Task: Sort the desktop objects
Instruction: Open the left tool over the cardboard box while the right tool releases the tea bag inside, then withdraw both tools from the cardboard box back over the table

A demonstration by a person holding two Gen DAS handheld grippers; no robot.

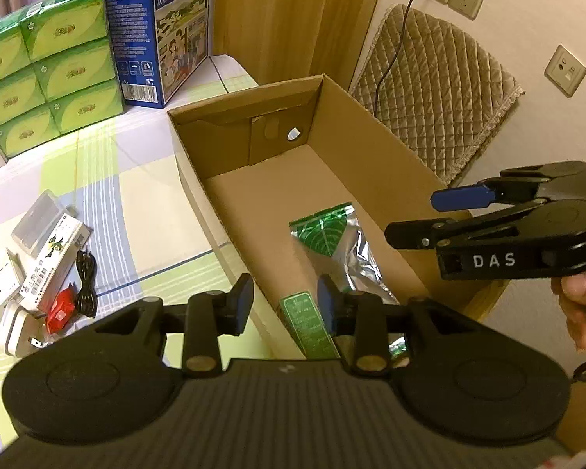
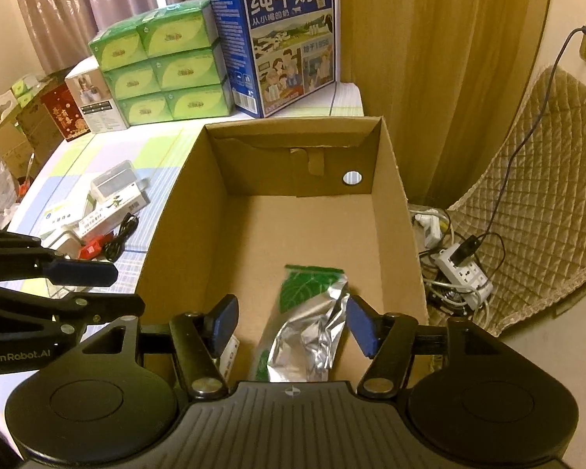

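Black jaws with blue pads make up the left gripper [image 1: 285,305], which tilts steeply down over the near left wall of the cardboard box [image 1: 365,144]. Its jaws stand slightly apart and nothing is pinched between them; the box wall edge shows in the gap. A green-labelled packet [image 1: 306,322] lies in the box just below its right pad.

From its own camera, the right gripper [image 2: 291,322] also points steeply down, over the near end of the box, jaws released and spread wide. A silver foil bag [image 2: 312,336] with a green leaf print lies on the box floor between and below the pads, which do not press on it. In the left wrist view a hand [image 1: 578,305] grips the right tool at the frame's right edge.

Both tools hover over a table with a pale checked cloth [image 1: 109,179]. Left of the box lies a clutter of small white cartons [image 1: 54,262], a clear plastic case [image 1: 39,215], a coiled black cable [image 1: 86,281], a red item [image 1: 60,314] and a white plug adapter [image 1: 13,330]. Stacked green tissue packs [image 2: 164,66] and a blue milk carton box [image 2: 281,43] stand at the far side, before curtains. Right of the table, a quilted chair cover [image 2: 543,195] and a power strip [image 2: 465,269] sit on the floor.
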